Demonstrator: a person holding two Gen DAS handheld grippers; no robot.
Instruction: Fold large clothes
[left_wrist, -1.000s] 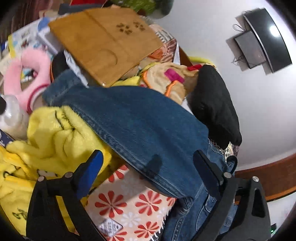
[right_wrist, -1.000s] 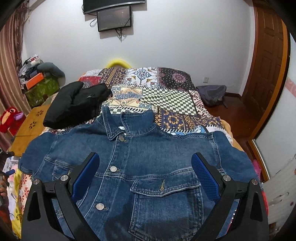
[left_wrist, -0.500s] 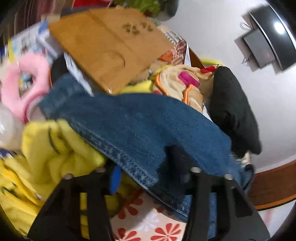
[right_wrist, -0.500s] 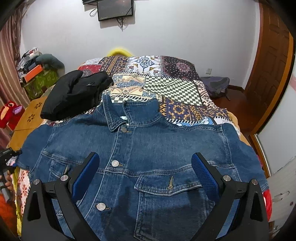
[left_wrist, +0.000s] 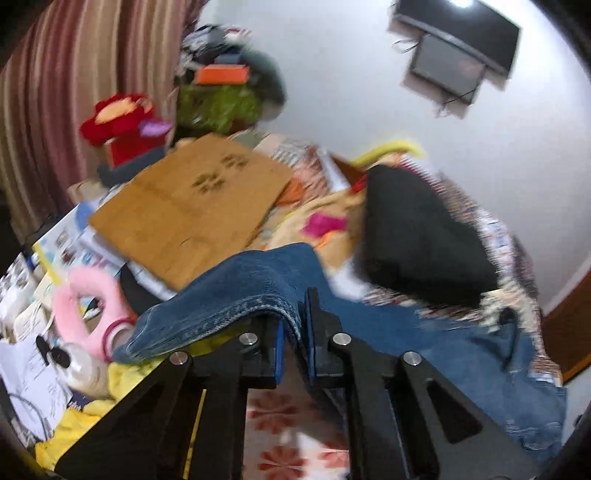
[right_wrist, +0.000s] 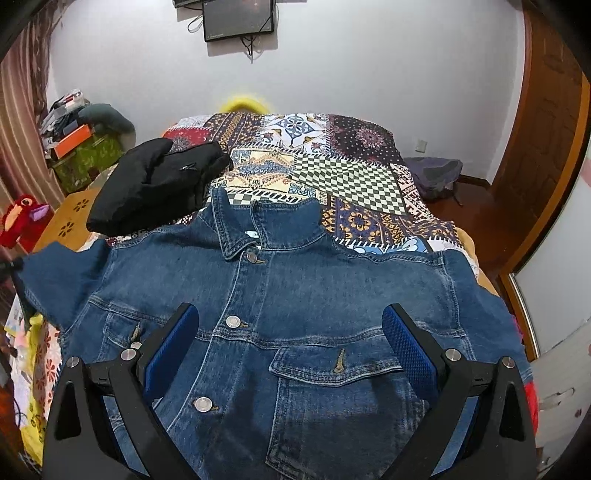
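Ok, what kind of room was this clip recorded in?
Most likely a home bedroom. A denim jacket is spread on a bed under a patchwork bedspread, a screen is mounted on the wall above, and striped curtains hang beside a cluttered corner with a red plush toy.

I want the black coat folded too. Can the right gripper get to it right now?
Probably yes. The right gripper is open and holds nothing, hovering over the denim jacket. The black coat lies uncovered beyond the jacket's collar, to the left, with nothing between.
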